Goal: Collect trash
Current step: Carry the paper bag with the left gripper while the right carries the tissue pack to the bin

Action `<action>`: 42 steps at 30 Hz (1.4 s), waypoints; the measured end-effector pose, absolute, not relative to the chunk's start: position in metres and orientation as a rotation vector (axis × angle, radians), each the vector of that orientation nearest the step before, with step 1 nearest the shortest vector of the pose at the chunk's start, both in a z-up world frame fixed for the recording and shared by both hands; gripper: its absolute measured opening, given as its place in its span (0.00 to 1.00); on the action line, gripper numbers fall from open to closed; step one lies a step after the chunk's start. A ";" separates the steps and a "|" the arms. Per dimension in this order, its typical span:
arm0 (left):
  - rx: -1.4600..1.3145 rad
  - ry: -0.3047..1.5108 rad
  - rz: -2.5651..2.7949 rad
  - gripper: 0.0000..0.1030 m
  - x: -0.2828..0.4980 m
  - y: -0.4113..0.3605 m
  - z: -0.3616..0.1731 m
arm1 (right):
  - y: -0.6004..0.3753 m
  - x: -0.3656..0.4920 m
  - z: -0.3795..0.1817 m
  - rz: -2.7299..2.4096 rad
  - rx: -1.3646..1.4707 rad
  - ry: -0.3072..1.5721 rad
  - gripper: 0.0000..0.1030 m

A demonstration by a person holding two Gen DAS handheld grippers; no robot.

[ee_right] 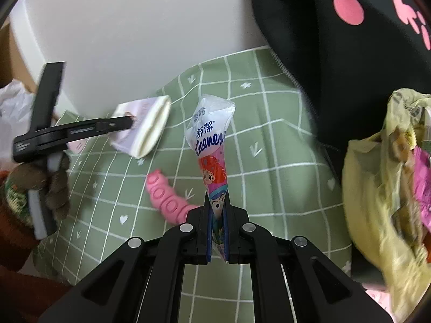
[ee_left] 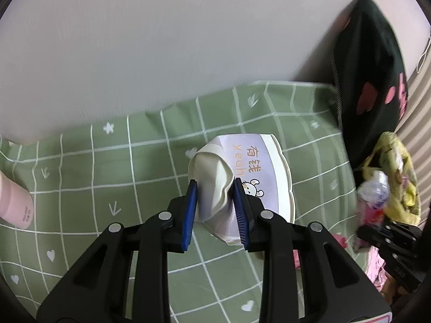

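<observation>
The left gripper (ee_left: 215,202) is matte black plastic, with 2 ribbed blue pads (ee_left: 190,212) and 4 round silver pivot pins on its linkage arms. The right gripper (ee_right: 218,228) is the same build: black angular arms with triangular cut-outs, blue pads, 4 silver pins. The person's left hand (ee_right: 54,185) wears a fuzzy brown glove below a rust-brown sleeve.
</observation>
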State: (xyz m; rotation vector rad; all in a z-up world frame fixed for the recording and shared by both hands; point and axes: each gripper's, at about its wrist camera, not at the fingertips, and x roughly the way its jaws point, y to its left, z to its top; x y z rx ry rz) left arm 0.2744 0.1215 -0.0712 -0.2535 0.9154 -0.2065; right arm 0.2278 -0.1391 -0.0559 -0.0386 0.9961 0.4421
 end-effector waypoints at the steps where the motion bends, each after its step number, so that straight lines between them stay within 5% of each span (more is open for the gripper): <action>1: -0.255 0.902 -0.212 0.25 0.275 0.122 -0.064 | -0.140 0.230 -0.054 0.435 -0.036 0.991 0.07; 23: -0.116 0.673 -0.540 0.25 0.269 0.003 0.069 | -0.246 0.224 0.060 0.158 0.026 0.707 0.07; 42: 0.046 0.656 -0.777 0.25 0.246 -0.132 0.088 | -0.361 0.164 0.080 -0.035 0.126 0.627 0.07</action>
